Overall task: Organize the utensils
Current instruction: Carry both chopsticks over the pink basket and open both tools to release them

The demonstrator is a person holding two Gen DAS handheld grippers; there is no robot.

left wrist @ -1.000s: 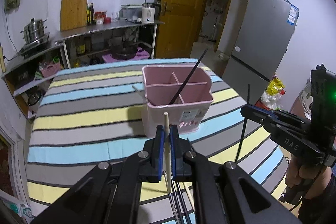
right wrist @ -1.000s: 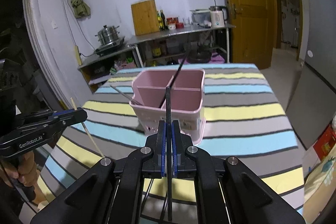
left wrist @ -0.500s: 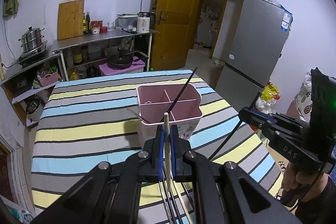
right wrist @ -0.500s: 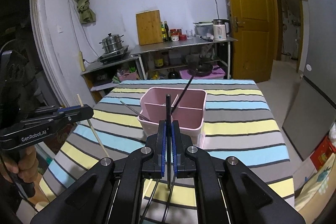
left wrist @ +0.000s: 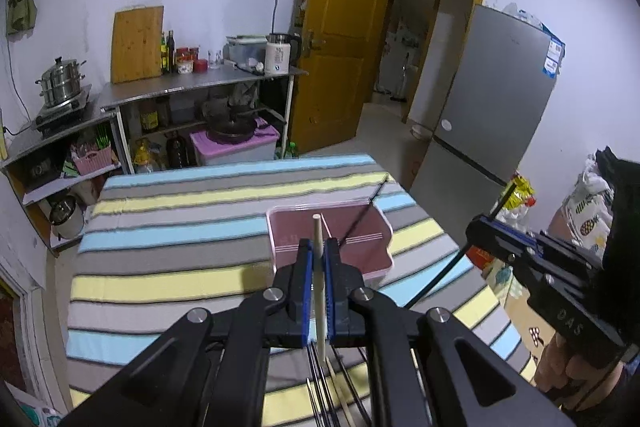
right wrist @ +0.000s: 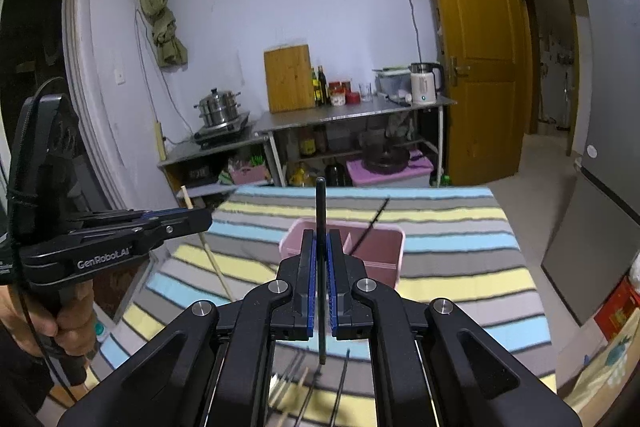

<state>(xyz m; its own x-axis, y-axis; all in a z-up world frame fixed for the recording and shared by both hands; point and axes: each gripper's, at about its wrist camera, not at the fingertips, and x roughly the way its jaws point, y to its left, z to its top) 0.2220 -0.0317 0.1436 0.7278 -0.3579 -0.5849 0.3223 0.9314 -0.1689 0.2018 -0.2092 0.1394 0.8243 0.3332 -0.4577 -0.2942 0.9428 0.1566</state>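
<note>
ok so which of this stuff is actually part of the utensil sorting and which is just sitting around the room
Part of the job:
- pink organizer
- wooden chopstick in the left gripper
- black chopstick in the right gripper
- loose utensils on the striped tablecloth

Just lying about:
- steamer pot
- cutting board
- kettle
- fridge

Left wrist view looks along its fingers, above the striped table. Right wrist view likewise. Both share the pink holder.

organizer blurred | loose utensils blurred, cut off by bottom edge
</note>
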